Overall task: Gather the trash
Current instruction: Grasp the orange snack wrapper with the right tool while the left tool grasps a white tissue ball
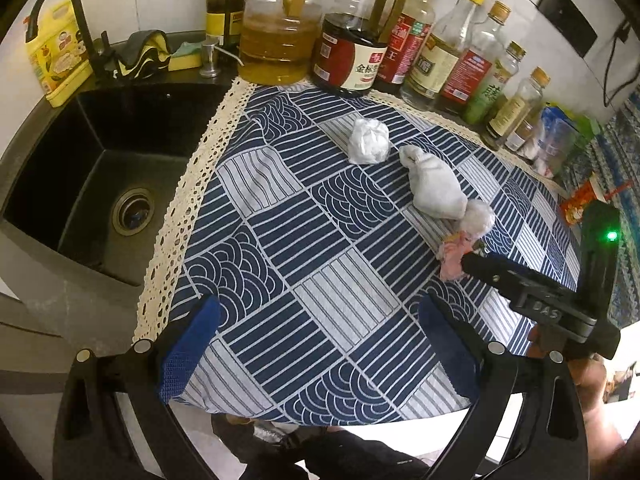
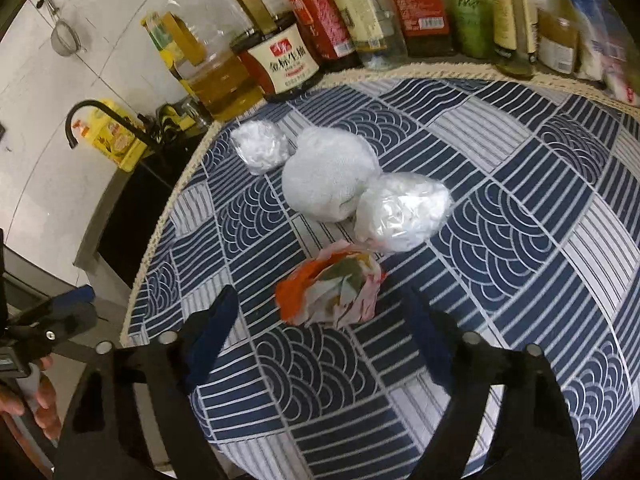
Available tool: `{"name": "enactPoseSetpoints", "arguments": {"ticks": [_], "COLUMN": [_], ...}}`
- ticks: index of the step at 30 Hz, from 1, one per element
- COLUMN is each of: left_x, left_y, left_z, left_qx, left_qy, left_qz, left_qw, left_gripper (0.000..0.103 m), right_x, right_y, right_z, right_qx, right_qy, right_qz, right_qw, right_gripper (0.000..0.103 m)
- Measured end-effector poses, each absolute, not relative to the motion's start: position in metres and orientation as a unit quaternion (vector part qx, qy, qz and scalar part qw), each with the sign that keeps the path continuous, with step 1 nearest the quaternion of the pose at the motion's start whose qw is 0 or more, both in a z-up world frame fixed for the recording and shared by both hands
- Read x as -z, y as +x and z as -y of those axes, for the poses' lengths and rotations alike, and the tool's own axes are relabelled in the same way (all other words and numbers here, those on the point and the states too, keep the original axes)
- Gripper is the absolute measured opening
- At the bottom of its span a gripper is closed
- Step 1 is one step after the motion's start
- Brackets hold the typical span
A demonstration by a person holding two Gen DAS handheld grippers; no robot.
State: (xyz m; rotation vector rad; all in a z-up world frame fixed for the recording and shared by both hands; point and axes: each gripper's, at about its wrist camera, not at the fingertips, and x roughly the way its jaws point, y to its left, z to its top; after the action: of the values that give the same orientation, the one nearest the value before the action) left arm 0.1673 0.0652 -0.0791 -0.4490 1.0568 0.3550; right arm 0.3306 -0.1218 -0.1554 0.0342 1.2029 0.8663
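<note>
Several pieces of trash lie on the blue patterned cloth (image 1: 304, 240). A crumpled orange, green and pink wrapper (image 2: 332, 288) sits between the fingertips of my right gripper (image 2: 322, 306), which is open, with a gap on each side of the wrapper. Just beyond it lie a clear bag of white stuff (image 2: 404, 212), a white bundle (image 2: 328, 176) and a smaller white plastic wad (image 2: 260, 146). My left gripper (image 1: 320, 320) hovers open and empty over the cloth's near part. The left wrist view shows the wad (image 1: 368, 141), bundle (image 1: 436, 184) and wrapper (image 1: 452, 252).
A black sink (image 1: 100, 160) with a black faucet (image 1: 76, 12) lies left of the cloth. Several oil and sauce bottles (image 1: 352, 52) line the back wall. Packets (image 1: 556, 140) stand at the far right. The counter's front edge runs just under both grippers.
</note>
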Motion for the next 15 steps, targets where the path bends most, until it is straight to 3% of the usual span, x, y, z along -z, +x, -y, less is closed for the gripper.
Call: {"name": "enactPoseSetpoints", "arguments": {"ticks": [12, 15], "left_x": [0.081, 0.082], "left_y": [0.184, 0.191], "left_z": [-0.063, -0.064], "left_qx": [-0.188, -0.189], "left_qy": [-0.21, -0.208], "left_qz": [-0.5, -0.5], "left_qw": [0.819, 0.819], "left_gripper": [0.096, 0.096], "right_x": [0.17, 0.168], "right_y": [0.342, 0.342], "right_z": [0.112, 0.113], "right_qx": [-0.414, -0.421], "right_qy": [-0.006, -0.008], "right_qz": [-0.557, -0.554], "right_qw": [0.72, 0.718], "right_gripper": [0.049, 0.046]}}
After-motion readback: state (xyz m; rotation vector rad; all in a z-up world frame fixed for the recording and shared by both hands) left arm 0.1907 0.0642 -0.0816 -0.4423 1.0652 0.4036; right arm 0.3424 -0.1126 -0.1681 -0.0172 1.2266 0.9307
